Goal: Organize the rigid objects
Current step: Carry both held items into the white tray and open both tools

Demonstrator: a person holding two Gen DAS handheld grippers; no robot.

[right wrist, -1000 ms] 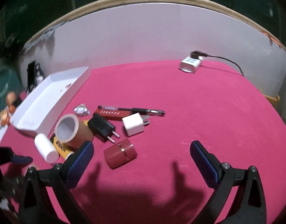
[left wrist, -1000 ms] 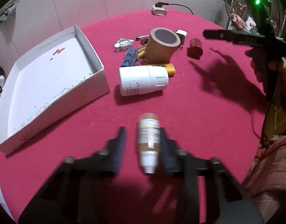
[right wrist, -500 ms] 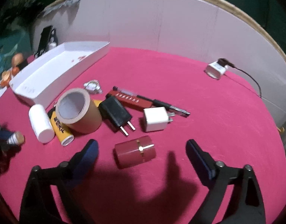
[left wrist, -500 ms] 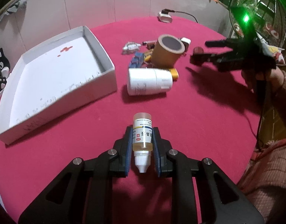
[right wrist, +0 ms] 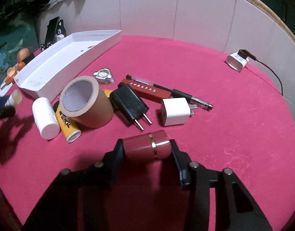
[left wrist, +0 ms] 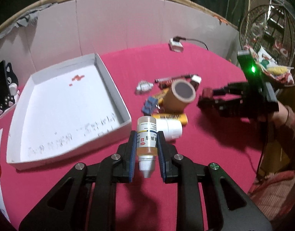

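My left gripper is shut on a small amber dropper bottle with a white nozzle, held above the red table near the corner of the white box. My right gripper is shut on a dark red cylinder with a gold band, which lies crosswise between the pads at the table surface. In the left wrist view the right gripper sits beside the pile.
A pile lies mid-table: brown tape roll, white pill bottle, yellow tube, black plug, white charger cube, red case, pen, sticker. A white adapter with cable sits far right.
The left gripper lifted the dropper bottle and moved it toward the box. The right gripper moved forward and closed on the red cylinder.
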